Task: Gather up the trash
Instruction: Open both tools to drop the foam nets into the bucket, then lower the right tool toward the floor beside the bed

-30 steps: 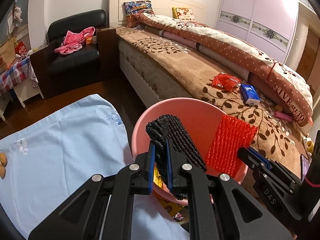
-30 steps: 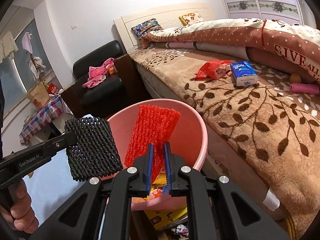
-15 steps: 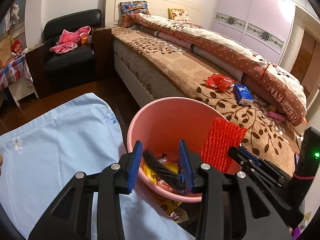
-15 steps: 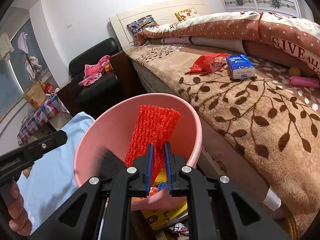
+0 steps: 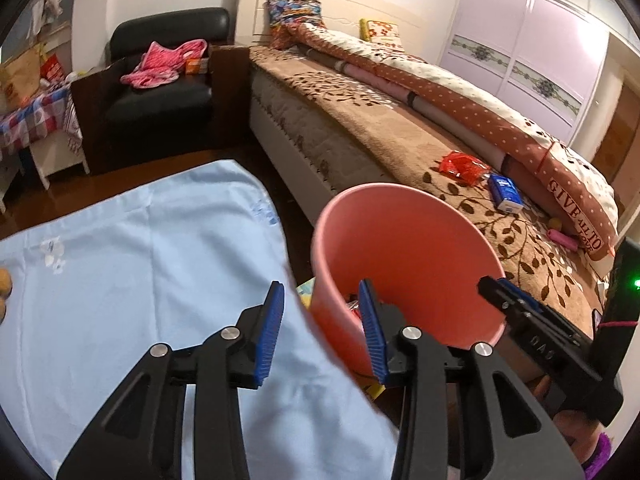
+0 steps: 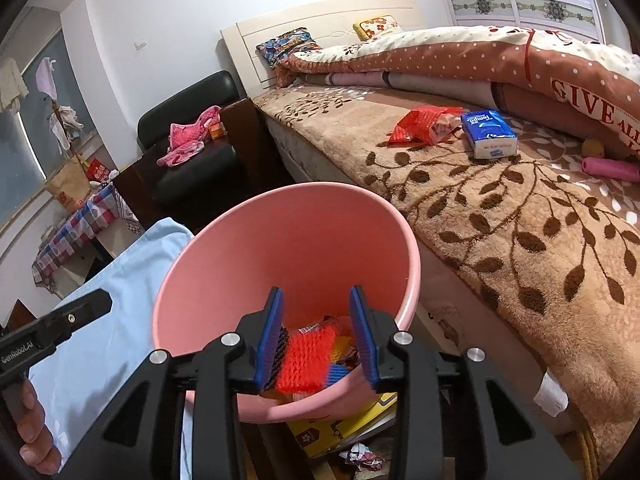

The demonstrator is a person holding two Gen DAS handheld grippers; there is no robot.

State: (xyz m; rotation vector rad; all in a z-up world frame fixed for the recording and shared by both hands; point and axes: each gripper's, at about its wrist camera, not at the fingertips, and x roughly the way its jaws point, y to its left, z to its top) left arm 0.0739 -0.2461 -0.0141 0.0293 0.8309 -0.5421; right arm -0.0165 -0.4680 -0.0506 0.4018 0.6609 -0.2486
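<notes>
Left tongs [image 5: 320,312] are hovering wide open and empty beside the pink bucket [image 6: 224,264]; right tongs [image 6: 316,332] are gaping above it, red netting [image 6: 306,360] lying below them inside. Withdrawing straight up should avoid clipping the rim.

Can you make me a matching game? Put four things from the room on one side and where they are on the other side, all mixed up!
Things:
1. red foam net
2. blue tissue pack
3. pink clothes
4. pink bucket

Places:
A. on the black armchair
B. inside the bucket
C. between the bed and the light blue cloth
D. on the brown leafy bedspread

Pairs: 1-B, 2-D, 3-A, 4-C
</notes>
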